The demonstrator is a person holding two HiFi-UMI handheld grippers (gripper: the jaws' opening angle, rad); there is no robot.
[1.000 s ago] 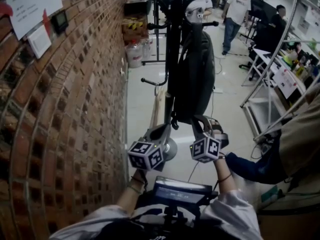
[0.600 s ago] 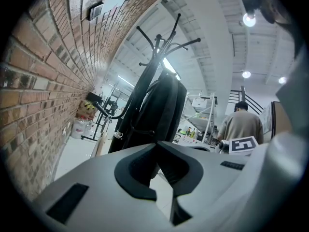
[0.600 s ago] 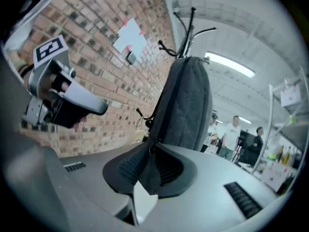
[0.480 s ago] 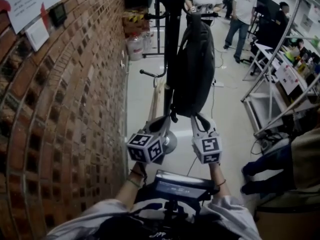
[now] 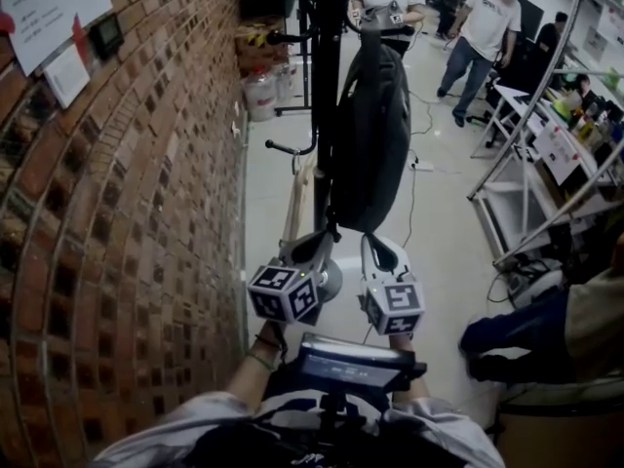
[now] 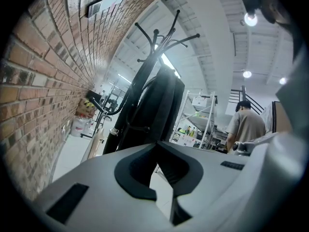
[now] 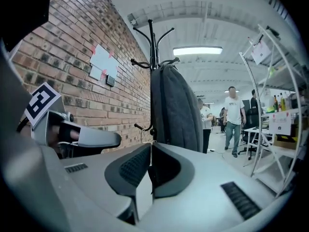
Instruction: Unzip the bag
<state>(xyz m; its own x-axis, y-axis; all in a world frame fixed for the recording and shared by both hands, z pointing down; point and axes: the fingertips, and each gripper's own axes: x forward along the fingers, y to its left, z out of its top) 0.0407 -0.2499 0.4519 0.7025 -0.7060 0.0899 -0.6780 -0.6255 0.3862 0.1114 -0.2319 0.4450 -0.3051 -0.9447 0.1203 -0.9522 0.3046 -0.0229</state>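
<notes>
Running down left side: brick wall (image 5: 146,213), papers (image 5: 44,13) pinned high. My left claw (image 5: 322,244) pinched shut on nothing beside coat stand (image 5: 327,115) pole, probably placed to steady bag (image 5: 372,135). Black bag hung from stand's hook, well off pale floor (image 5: 444,222), so I could reach it; zip too dark to find. My right claw (image 5: 374,244) had just been closing, nothing between jaws, tip just under bag's bottom edge. Shelving (image 5: 551,149), people (image 5: 485,27) at right.
</notes>
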